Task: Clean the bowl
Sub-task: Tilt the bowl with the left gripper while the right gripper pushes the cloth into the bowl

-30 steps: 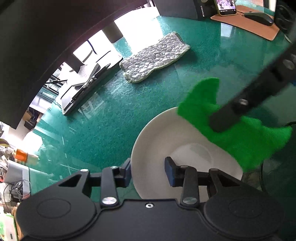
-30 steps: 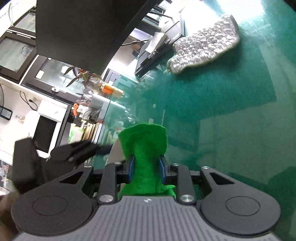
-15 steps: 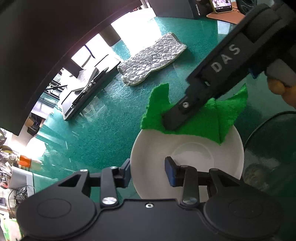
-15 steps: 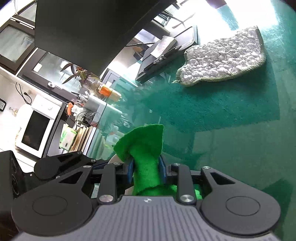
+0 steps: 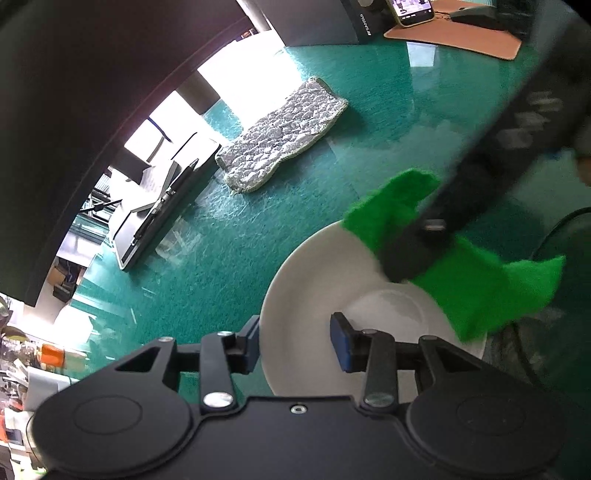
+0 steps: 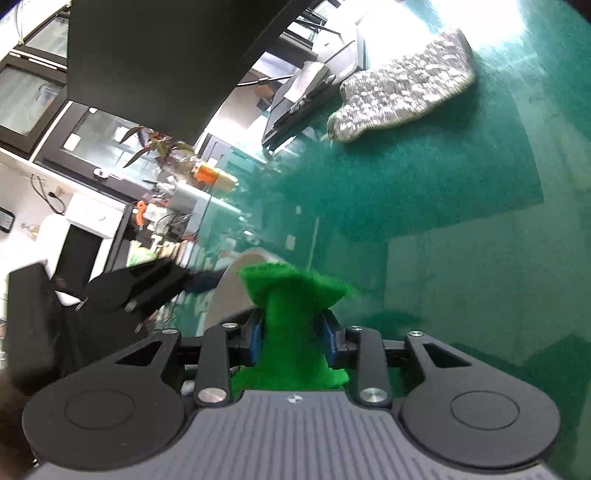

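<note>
A white bowl (image 5: 314, 295) is held at its near rim by my left gripper (image 5: 295, 341), one pad outside and one inside. My right gripper (image 6: 291, 338) is shut on a bright green cloth (image 6: 291, 306) and presses it against the bowl's far inner wall; the cloth also shows in the left wrist view (image 5: 476, 288) under the right gripper's dark fingers (image 5: 424, 243). In the right wrist view only a sliver of the bowl's rim (image 6: 229, 284) shows beside the cloth, with the left gripper (image 6: 147, 288) to its left.
A grey-white textured mat (image 5: 284, 133) lies on the green glass table (image 5: 221, 240) further back. A dark stand with a pen (image 5: 162, 206) sits at the table's left edge. A phone (image 5: 412, 11) and a mouse pad (image 5: 454, 33) are at the far right. A black cable (image 5: 546, 236) curves at right.
My right gripper has swept the green cloth across the bowl, from the far rim down toward the right side of the inner wall. My left gripper has kept its hold on the bowl.
</note>
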{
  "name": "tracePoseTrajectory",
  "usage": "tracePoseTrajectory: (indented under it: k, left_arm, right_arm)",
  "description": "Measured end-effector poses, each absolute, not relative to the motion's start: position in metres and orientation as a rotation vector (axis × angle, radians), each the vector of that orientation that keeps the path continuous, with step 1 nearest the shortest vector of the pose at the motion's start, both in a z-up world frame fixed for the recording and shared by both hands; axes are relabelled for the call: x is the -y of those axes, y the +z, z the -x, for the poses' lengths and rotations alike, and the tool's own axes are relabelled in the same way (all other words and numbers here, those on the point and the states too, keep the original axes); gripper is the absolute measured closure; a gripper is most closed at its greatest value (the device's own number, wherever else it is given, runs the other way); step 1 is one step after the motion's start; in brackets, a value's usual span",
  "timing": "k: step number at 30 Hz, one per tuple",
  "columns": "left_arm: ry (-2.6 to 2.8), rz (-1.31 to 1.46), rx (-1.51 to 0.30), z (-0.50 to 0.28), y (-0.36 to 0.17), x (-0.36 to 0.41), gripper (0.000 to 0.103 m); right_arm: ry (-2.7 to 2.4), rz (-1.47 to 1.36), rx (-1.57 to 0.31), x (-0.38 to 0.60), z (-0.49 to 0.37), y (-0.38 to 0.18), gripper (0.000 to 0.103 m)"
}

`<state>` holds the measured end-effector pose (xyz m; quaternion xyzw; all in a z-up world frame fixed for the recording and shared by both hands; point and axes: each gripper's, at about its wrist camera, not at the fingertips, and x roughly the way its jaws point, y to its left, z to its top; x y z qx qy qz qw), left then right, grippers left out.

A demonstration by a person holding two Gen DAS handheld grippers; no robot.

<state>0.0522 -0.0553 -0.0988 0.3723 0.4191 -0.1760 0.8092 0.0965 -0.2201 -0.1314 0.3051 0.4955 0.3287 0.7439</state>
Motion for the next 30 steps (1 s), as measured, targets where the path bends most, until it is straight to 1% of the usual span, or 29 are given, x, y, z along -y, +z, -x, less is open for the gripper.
tracePoseTrajectory:
  k: [2, 4, 5, 6, 7, 8, 10, 11, 12, 13, 14, 15, 18, 19, 20, 25, 30]
  left_arm:
    - [-0.379, -0.792, -0.896, -0.053, -0.099, 0.055, 0.065]
    - [-0.356, -0.765, -0.912, -0.055, -0.097, 0.054, 0.059]
    - [-0.314, -0.726, -0.929, -0.057, -0.096, 0.053, 0.044]
    - [-0.263, -0.677, -0.946, -0.058, -0.094, 0.05, 0.026]
    - [-0.21, -0.626, -0.963, -0.059, -0.092, 0.047, 0.023]
    - [-0.179, -0.596, -0.975, -0.058, -0.09, 0.046, 0.022]
    - [-0.139, -0.558, -0.995, -0.054, -0.087, 0.045, 0.022]
    - [-0.124, -0.551, -1.001, -0.052, -0.087, 0.045, 0.026]
    - [-0.124, -0.547, -1.014, -0.051, -0.088, 0.045, 0.039]
    - [-0.131, -0.543, -1.031, -0.051, -0.091, 0.044, 0.048]
    - [-0.14, -0.538, -1.038, -0.051, -0.092, 0.044, 0.062]
    - [-0.15, -0.534, -1.039, -0.052, -0.093, 0.044, 0.067]
    - [-0.155, -0.571, -1.028, -0.052, -0.096, 0.051, 0.067]
    - [-0.152, -0.576, -1.023, -0.052, -0.097, 0.052, 0.067]
    - [-0.149, -0.581, -1.019, -0.052, -0.098, 0.053, 0.067]
    - [-0.14, -0.598, -1.009, -0.051, -0.098, 0.057, 0.067]
    - [-0.146, -0.609, -1.002, -0.05, -0.097, 0.057, 0.066]
  right_arm:
    - [0.713, -0.626, -1.079, 0.21, -0.106, -0.132, 0.074]
    - [0.703, -0.549, -1.069, 0.199, -0.105, -0.129, 0.074]
    - [0.695, -0.516, -1.063, 0.195, -0.102, -0.128, 0.075]
    - [0.688, -0.504, -1.059, 0.194, -0.1, -0.126, 0.075]
    - [0.682, -0.493, -1.056, 0.193, -0.097, -0.125, 0.075]
    - [0.675, -0.483, -1.053, 0.192, -0.095, -0.124, 0.074]
    - [0.662, -0.461, -1.047, 0.191, -0.09, -0.123, 0.074]
    - [0.656, -0.451, -1.044, 0.19, -0.087, -0.122, 0.074]
    - [0.654, -0.45, -1.044, 0.19, -0.088, -0.121, 0.073]
    - [0.649, -0.449, -1.047, 0.189, -0.088, -0.12, 0.073]
    - [0.646, -0.445, -1.049, 0.189, -0.088, -0.119, 0.073]
    - [0.647, -0.422, -1.049, 0.186, -0.087, -0.117, 0.073]
    - [0.633, -0.332, -1.028, 0.179, -0.083, -0.111, 0.072]
    - [0.627, -0.339, -1.023, 0.18, -0.082, -0.111, 0.075]
    - [0.622, -0.348, -1.018, 0.181, -0.081, -0.111, 0.084]
    - [0.616, -0.282, -0.968, 0.179, -0.07, -0.101, 0.086]
    - [0.629, -0.307, -0.94, 0.192, -0.059, -0.094, 0.085]
